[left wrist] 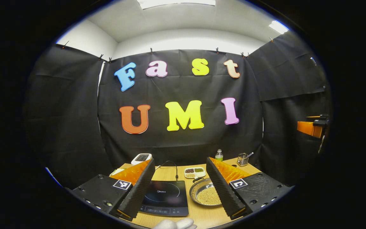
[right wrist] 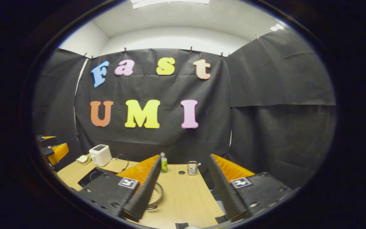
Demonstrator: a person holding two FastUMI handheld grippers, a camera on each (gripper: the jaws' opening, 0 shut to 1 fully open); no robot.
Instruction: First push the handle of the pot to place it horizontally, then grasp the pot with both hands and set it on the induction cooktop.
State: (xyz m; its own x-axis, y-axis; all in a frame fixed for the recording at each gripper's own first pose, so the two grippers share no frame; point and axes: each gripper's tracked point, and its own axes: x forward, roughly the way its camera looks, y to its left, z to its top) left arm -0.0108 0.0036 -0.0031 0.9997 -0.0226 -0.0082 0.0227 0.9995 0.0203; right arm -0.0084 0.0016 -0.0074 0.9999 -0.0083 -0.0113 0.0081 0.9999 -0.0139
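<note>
- In the left gripper view, the left gripper (left wrist: 179, 187) is held above the table (left wrist: 173, 174) with its fingers wide apart and nothing between them.
- In the right gripper view, the right gripper (right wrist: 183, 190) is likewise seen spread apart and empty.
- The pot (left wrist: 206, 193), filled with small pale grains, is seen at about 5 o'clock in the left gripper view, just right of the cooktop (left wrist: 165, 197); its handle is seen at its 11 o'clock edge, but its direction cannot be told.
- In the right gripper view, the pot's rim is glimpsed behind the left finger, at about 7 o'clock.
- Nothing is judged done yet: the pot is not touched, and pushing, grasping and placing are all left.
</note>
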